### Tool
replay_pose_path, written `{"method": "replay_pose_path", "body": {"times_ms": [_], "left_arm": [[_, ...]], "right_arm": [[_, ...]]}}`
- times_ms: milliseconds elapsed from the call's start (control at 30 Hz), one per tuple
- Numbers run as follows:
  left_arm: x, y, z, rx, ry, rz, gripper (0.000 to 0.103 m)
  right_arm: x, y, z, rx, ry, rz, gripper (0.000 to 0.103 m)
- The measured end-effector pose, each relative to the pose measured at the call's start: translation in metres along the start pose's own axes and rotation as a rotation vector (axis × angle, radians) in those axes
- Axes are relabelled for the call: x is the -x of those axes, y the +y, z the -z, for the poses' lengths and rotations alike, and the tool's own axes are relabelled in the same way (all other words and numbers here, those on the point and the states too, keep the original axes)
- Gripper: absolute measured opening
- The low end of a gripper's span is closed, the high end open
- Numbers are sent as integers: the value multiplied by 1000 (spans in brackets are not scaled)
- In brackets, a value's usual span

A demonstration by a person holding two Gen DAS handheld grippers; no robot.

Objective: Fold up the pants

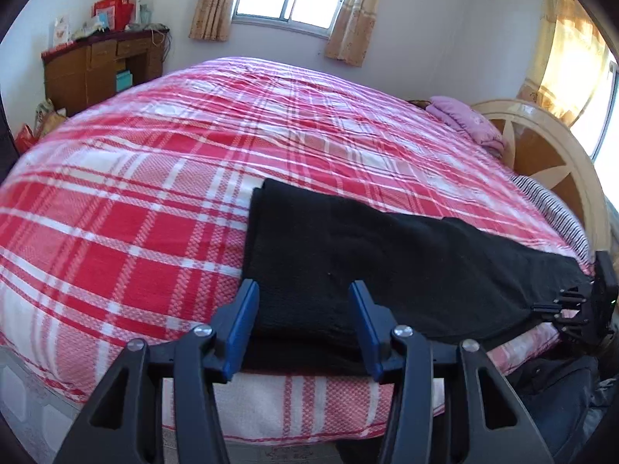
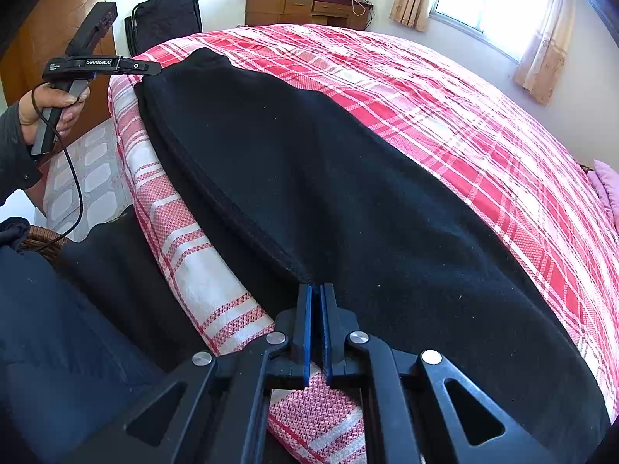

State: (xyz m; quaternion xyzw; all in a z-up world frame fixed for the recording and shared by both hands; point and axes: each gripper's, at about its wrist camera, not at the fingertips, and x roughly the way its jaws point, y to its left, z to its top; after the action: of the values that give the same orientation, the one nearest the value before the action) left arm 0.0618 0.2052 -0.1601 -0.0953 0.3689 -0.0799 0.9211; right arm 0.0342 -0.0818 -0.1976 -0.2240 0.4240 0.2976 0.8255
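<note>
Black pants (image 1: 387, 266) lie flat along the near edge of a bed with a red and white plaid cover (image 1: 154, 193). My left gripper (image 1: 305, 301) is open, its blue pads straddling the pants' left end just above the cloth. My right gripper (image 2: 316, 290) is shut on the near edge of the pants (image 2: 348, 193), by a seam. The right gripper also shows at the far right of the left wrist view (image 1: 580, 301), at the pants' other end. The left gripper shows in the right wrist view (image 2: 131, 66), held in a hand at the far end.
A wooden desk (image 1: 100, 65) with boxes stands beyond the bed. A pink pillow (image 1: 468, 120) and a wooden headboard (image 1: 549, 154) are at the right. A black chair (image 2: 166, 19) stands past the bed's corner. Dark clothing (image 2: 58, 328) and a wicker basket (image 2: 42, 239) sit beside the bed.
</note>
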Motion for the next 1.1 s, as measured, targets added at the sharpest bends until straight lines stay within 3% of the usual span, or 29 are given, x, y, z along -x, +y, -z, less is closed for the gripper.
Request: {"method": "replay_pose_path", "body": {"times_ms": [67, 267, 333, 467, 500, 867, 1100], "left_arm": [[1, -2, -1, -46, -8, -96, 51], [-8, 3, 3, -22, 13, -59, 50], [-10, 2, 4, -29, 15, -69, 44], [-5, 3, 5, -42, -2, -119, 12], [-3, 6, 4, -32, -2, -111, 11], [16, 5, -9, -23, 15, -36, 9], [3, 14, 2, -11, 84, -49, 9]], "right_arm": [[0, -1, 0, -5, -3, -1, 4], [-2, -2, 1, -11, -2, -4, 4], [-3, -2, 1, -14, -2, -5, 4], [-4, -2, 1, -22, -2, -4, 4], [-3, -2, 1, -23, -4, -5, 4], [28, -6, -7, -33, -69, -43, 1], [-9, 2, 7, -12, 62, -58, 1]]}}
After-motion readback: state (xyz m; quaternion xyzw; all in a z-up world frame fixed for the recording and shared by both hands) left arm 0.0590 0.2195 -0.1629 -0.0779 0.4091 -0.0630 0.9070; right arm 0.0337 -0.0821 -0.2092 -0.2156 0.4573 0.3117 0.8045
